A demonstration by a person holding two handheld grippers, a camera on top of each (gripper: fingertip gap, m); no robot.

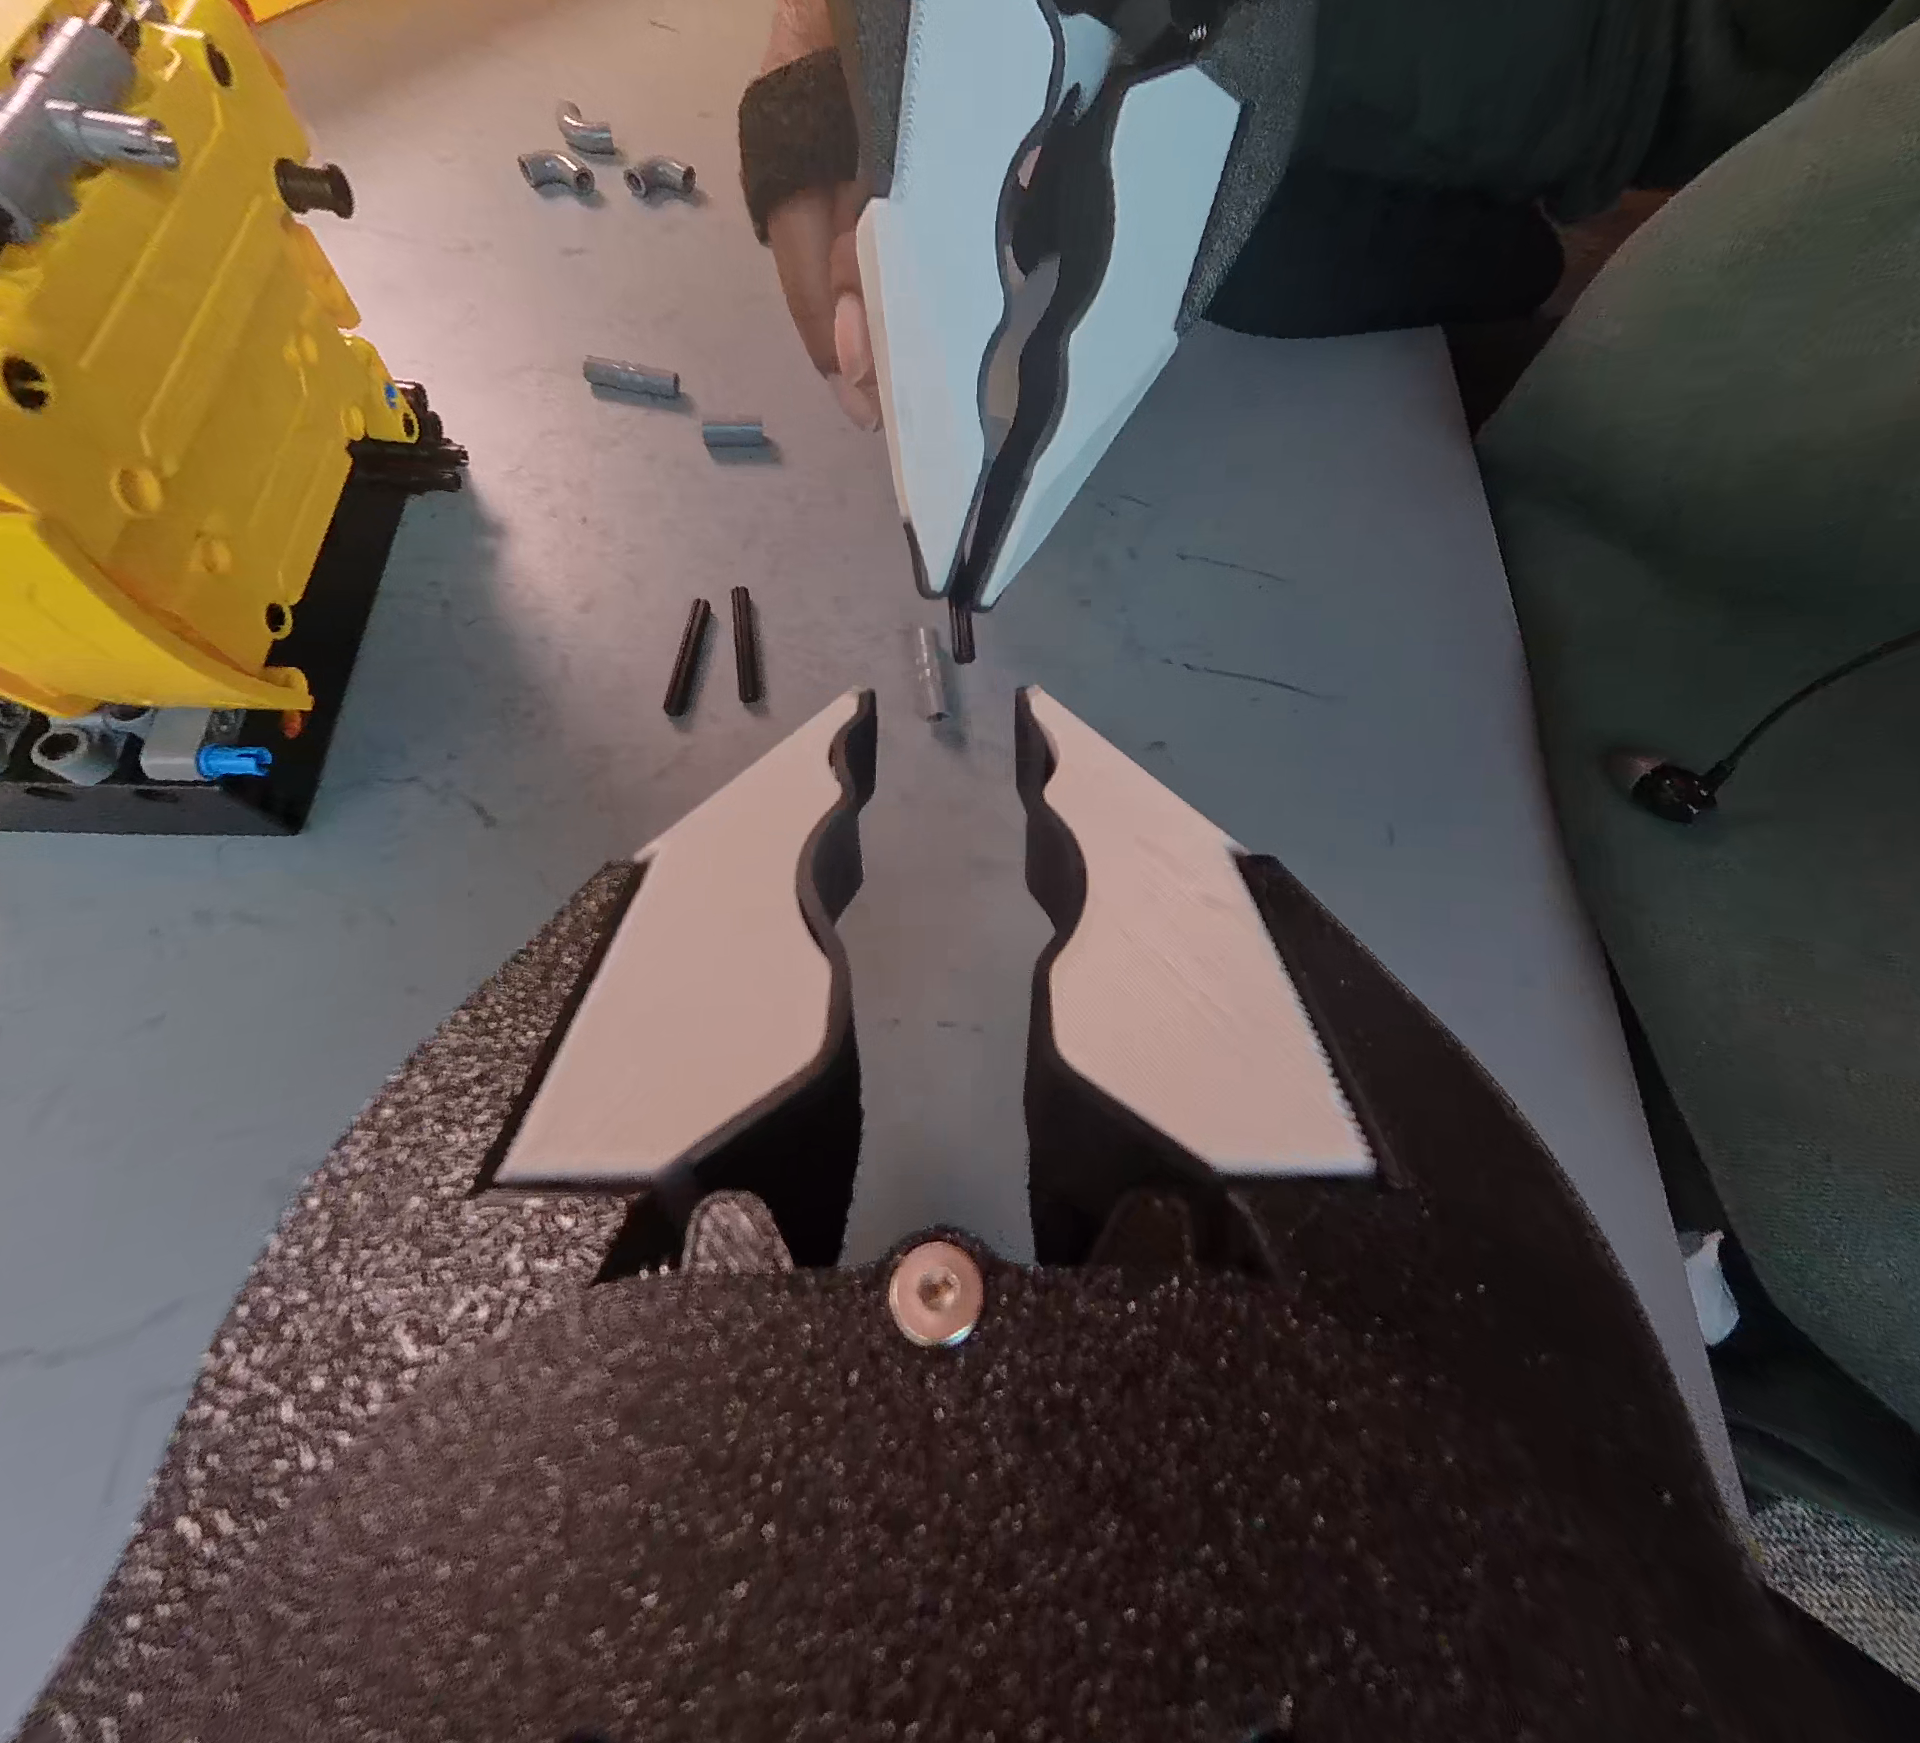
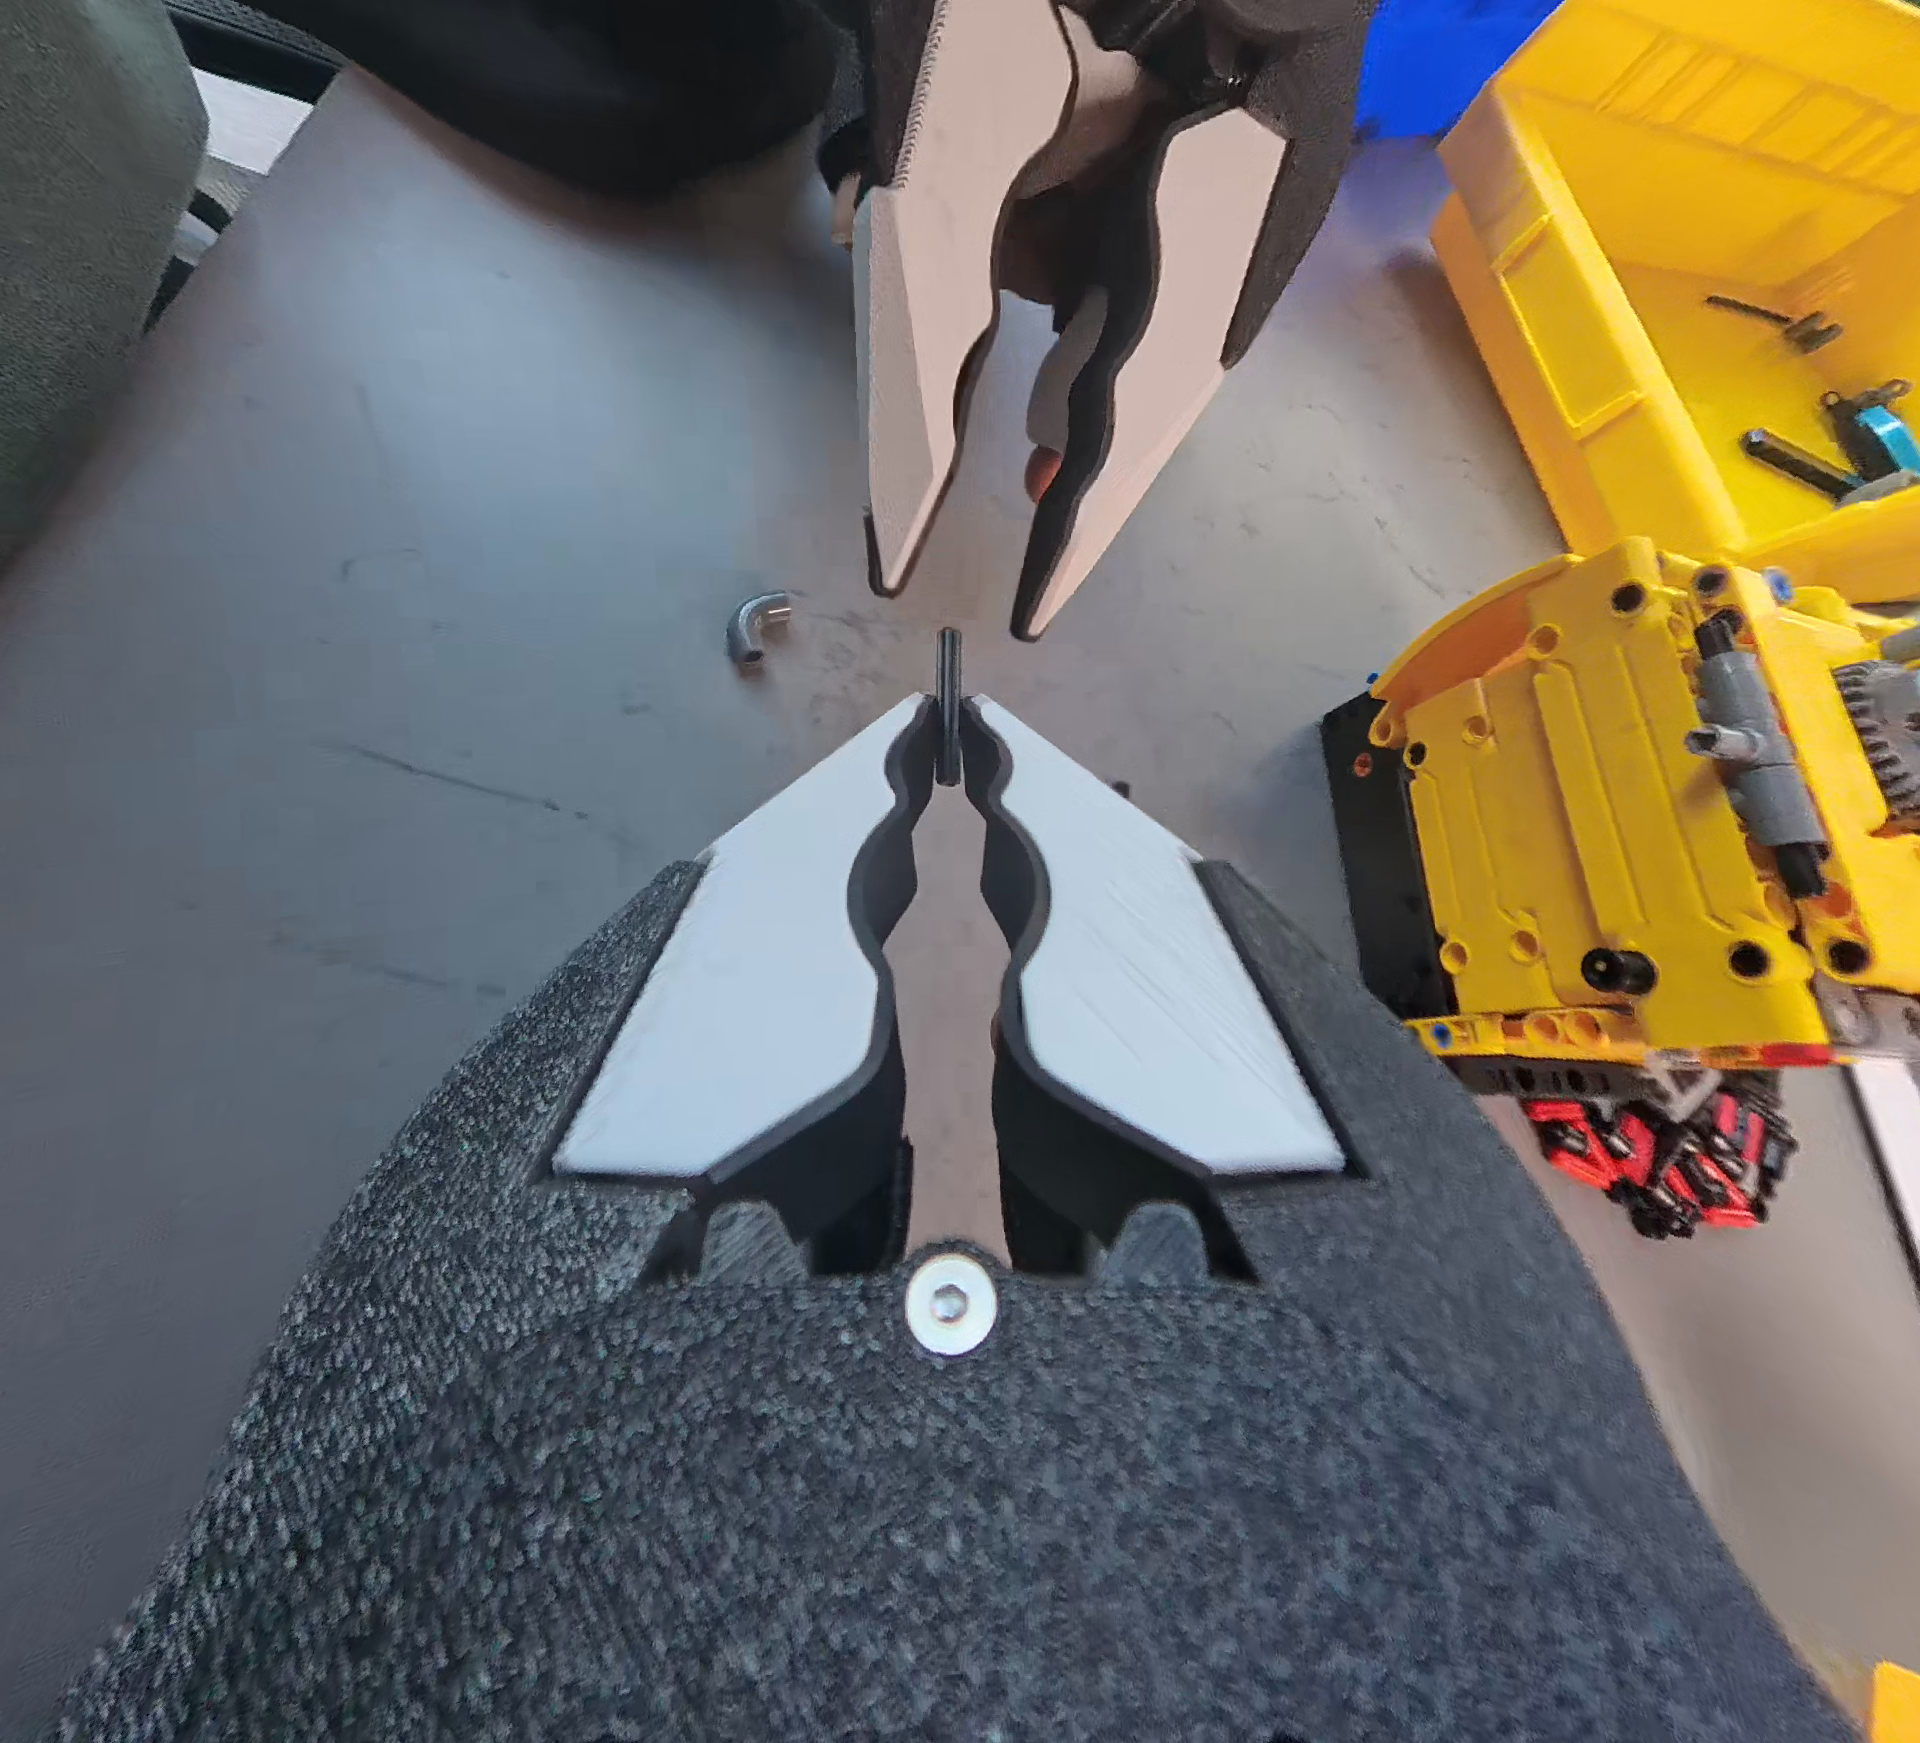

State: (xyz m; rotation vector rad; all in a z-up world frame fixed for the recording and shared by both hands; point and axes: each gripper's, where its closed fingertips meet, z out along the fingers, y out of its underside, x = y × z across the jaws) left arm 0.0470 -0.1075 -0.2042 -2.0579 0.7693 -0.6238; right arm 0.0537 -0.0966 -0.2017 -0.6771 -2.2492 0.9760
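My right gripper (image 2: 943, 704) is shut on a thin black axle rod (image 2: 947, 706) that sticks out past its tips. In the left wrist view the right gripper (image 1: 956, 597) comes down from above with the rod (image 1: 962, 633) at its tips. My left gripper (image 1: 943, 696) is open and empty just above the grey table (image 1: 520, 914). A small grey sleeve connector (image 1: 931, 685) lies between its tips, right beside the rod end. In the right wrist view the left gripper (image 2: 951, 607) faces mine, open, tips close to the rod.
A yellow brick-built machine on a black base (image 1: 177, 405) stands left; it also shows in the right wrist view (image 2: 1621, 831). Two black rods (image 1: 717, 649), grey tubes (image 1: 634, 379) and elbows (image 1: 608, 161) lie on the table. A yellow bin (image 2: 1704, 239) holds parts. A person's sleeve (image 1: 1714, 654) is right. The tips of both grippers are at nearly the same place.
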